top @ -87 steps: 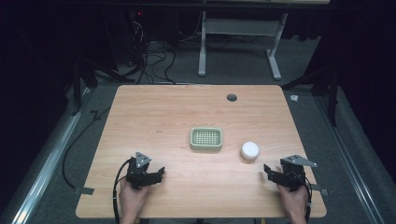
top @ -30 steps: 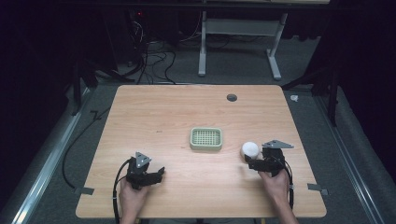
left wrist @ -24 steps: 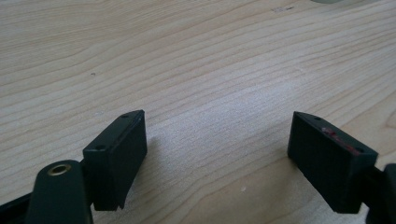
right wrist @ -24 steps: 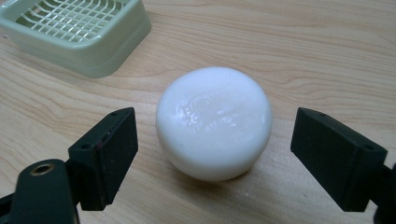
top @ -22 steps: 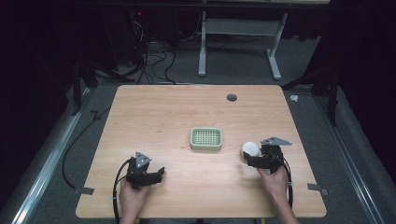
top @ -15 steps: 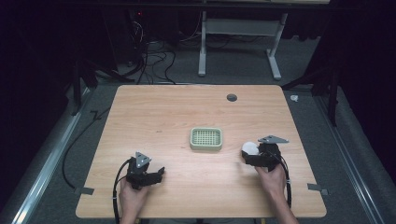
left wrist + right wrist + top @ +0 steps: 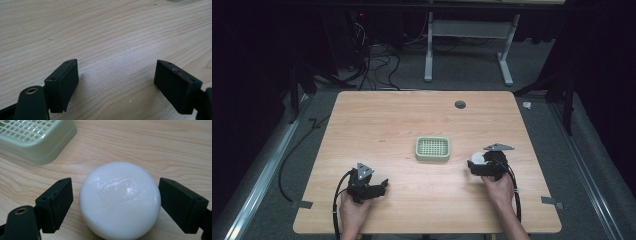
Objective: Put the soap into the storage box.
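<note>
- Since a moment ago, the right claw point(image 7: 477, 166) has slid in from the right edge of the tabletop point(image 7: 392, 125) up to the white soap point(image 7: 120, 198). The left claw point(image 7: 381, 188) has stayed put.
- Now the round soap sits flat on the wood, right between the right claw's two jaws.
- Those jaws are wide apart, one on each side, with a small gap to the soap on both sides. Nothing is squeezed yet.
- Being round, the soap has no long side to line up with.
- Just past the soap, up and to the left, is the green soap dish point(image 7: 35, 138).
- Wide apart too, the left claw's jaws hold nothing and sit far from the soap.
</note>
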{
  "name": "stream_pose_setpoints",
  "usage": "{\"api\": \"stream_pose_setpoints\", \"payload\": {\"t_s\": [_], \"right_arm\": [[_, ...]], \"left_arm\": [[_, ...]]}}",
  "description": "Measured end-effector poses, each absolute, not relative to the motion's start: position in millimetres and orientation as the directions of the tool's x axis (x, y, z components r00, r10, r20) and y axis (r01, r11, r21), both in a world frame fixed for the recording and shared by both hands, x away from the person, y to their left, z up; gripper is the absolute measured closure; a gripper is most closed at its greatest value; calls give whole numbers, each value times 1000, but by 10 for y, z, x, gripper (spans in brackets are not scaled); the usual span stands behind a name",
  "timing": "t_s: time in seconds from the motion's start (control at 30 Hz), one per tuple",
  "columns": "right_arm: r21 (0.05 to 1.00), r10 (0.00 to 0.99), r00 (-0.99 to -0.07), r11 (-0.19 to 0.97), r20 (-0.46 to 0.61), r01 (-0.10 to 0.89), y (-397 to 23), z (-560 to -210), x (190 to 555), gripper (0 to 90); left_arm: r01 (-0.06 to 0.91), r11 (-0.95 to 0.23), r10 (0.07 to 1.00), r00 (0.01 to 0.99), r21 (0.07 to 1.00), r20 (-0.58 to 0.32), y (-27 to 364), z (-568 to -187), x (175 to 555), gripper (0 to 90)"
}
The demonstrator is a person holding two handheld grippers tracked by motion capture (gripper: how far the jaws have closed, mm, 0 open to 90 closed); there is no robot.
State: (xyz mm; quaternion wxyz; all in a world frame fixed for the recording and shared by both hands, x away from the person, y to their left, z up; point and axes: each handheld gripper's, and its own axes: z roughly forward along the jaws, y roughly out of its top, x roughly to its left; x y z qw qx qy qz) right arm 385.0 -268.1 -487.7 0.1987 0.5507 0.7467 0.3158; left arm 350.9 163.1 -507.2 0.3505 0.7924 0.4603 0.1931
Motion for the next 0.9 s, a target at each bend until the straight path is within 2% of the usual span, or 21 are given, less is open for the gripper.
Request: {"api": "stream_pose_setpoints", "payload": {"t_s": [0.47, 0.9], "right_arm": [[677, 951, -305, 192, 50, 711, -2684, -4961, 3877, 234], [675, 951, -307, 197, 46, 711, -2682, -4957, 3863, 240]], "left_arm": [[594, -331, 865, 502, 733, -17, 1632, -5072, 3509, 202], [594, -330, 865, 502, 733, -17, 1631, -5072, 3509, 201]]}}
